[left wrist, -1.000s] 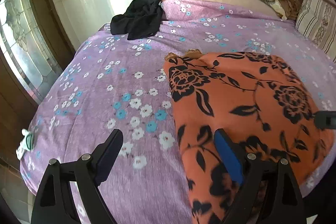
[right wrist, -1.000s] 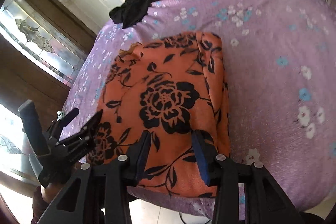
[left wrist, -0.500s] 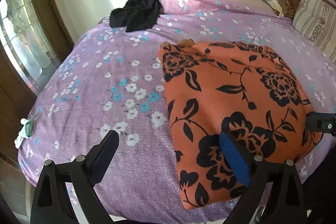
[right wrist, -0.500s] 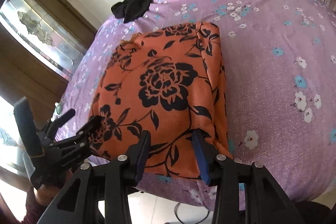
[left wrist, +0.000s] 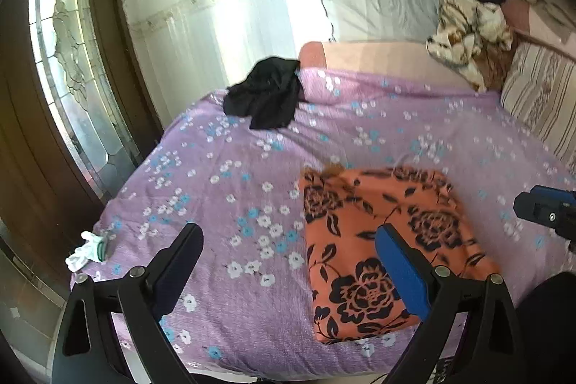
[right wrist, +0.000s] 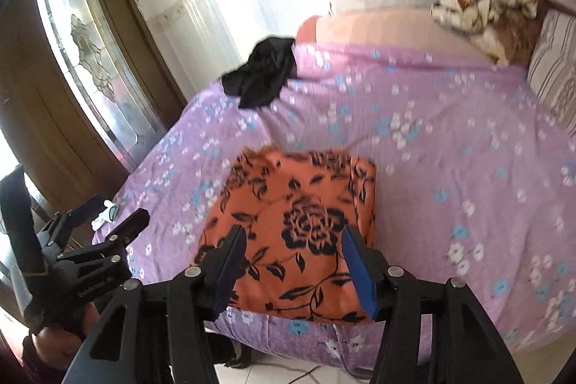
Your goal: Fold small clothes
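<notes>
A folded orange garment with black flowers [left wrist: 378,240] lies flat near the front edge of the purple flowered bed [left wrist: 234,168]; it also shows in the right wrist view [right wrist: 298,225]. My left gripper [left wrist: 288,269] is open and empty, held above the bed's front edge, its right finger over the garment's left part. My right gripper [right wrist: 293,261] is open and empty, held above the garment's near edge. A crumpled black garment [left wrist: 266,92] lies at the bed's far left; it also shows in the right wrist view [right wrist: 262,74].
A grey pillow [left wrist: 378,2] leans on the wall. A crumpled patterned blanket [left wrist: 468,31] and a striped pillow [left wrist: 540,96] lie at the far right. A small white cloth [left wrist: 86,251] sits at the bed's left corner. A glass-panelled wooden door [left wrist: 72,78] stands left.
Both grippers have pulled back and risen away from the orange garment, which now lies free on the bed. The right gripper's jaws have opened wider.
</notes>
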### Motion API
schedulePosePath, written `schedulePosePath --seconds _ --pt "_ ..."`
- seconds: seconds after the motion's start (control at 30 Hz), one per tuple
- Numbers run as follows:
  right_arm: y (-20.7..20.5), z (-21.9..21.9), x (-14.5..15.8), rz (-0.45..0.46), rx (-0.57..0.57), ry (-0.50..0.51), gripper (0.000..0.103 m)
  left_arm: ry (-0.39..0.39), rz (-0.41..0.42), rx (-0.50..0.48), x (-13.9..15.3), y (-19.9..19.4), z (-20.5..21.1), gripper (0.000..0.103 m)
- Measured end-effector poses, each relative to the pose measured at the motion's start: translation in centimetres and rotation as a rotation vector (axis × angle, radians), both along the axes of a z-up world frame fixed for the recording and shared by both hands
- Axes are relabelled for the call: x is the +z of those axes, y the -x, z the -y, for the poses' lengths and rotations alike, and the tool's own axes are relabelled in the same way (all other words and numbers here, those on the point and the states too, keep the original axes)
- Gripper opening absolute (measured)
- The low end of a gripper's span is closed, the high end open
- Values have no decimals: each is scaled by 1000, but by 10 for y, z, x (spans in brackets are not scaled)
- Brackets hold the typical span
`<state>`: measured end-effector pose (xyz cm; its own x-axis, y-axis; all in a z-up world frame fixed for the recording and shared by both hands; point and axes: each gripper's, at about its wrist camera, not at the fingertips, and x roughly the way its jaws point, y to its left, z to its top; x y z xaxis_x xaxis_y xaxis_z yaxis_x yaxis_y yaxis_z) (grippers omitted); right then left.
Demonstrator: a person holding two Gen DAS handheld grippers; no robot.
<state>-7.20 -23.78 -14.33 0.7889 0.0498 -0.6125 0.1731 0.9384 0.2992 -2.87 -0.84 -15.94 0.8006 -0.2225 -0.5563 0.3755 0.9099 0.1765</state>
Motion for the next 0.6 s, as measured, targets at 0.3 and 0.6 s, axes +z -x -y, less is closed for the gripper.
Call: schedulePosePath --seconds 0.3,0.6 --pt "23 -5 29 40 -24 54 64 16 46 36 42 23 -6 97" --pt "45 -8 57 98 -21 72 64 -10 104 118 74 45 -14 102"
